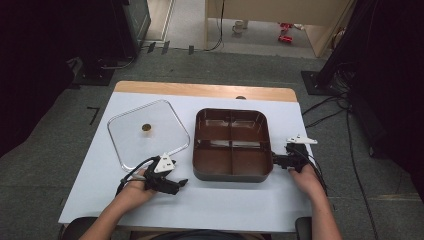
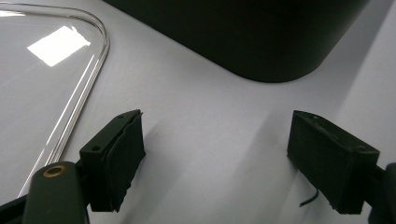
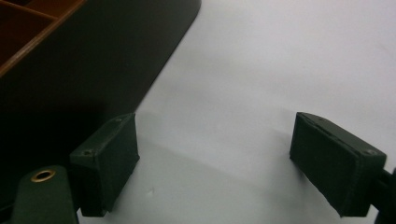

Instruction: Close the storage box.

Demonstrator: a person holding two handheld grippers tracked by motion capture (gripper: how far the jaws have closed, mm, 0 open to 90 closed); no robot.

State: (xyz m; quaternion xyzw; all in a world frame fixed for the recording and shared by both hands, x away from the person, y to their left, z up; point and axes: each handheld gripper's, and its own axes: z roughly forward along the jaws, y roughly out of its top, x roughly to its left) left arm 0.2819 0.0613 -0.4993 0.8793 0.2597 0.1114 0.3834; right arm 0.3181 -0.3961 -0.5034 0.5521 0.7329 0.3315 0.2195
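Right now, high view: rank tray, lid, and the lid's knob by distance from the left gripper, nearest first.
From the left gripper:
1. Tray, just to its right; near corner closest.
2. Lid, clear, up and left; its edge is almost as close.
3. Knob, at the lid's middle, farthest.

The lid [image 1: 148,132] is clear, glossy plastic. The brown tray [image 1: 232,145] looks smooth and slightly shiny. The white tabletop [image 1: 210,200] is matt, wood-edged.

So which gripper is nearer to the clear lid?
Left. The left gripper sits just off the clear lid's near corner; the right gripper is beyond the brown tray, by its right side.
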